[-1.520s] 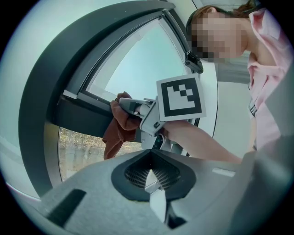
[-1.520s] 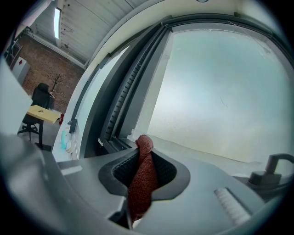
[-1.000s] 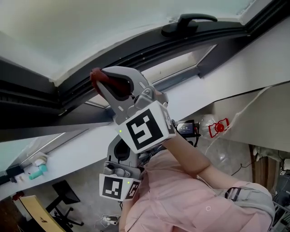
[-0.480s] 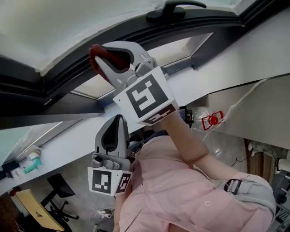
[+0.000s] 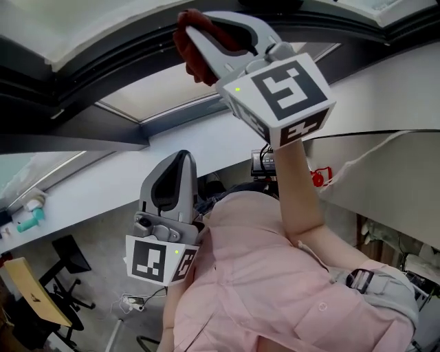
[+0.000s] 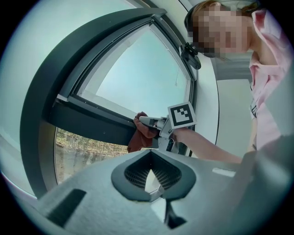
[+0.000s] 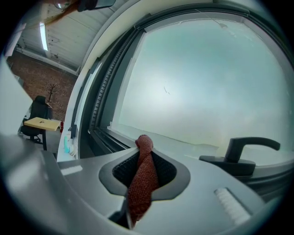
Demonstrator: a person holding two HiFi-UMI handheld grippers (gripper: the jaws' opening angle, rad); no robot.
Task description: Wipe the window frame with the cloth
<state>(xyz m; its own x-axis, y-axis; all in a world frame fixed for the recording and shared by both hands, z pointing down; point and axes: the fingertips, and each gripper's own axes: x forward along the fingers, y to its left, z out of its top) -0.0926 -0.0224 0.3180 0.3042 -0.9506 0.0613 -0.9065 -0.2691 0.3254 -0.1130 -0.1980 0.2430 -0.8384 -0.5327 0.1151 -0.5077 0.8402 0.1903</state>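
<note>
At the frame (image 5: 103,58), just beyond right claw (image 5: 194,33): cloth (image 5: 187,56), pinched in that claw, against the rail. Left claw (image 5: 180,158): jaws together, empty, well below. Wiping apparently mid-course; cleaned stretch indiscernible.

Along the top edge of the head view, the window handle (image 5: 275,3) is cut off. The cloth (image 5: 187,51) is partly hidden behind the right gripper (image 5: 206,31). At far left, teal items (image 5: 26,218) are too small to identify.
</note>
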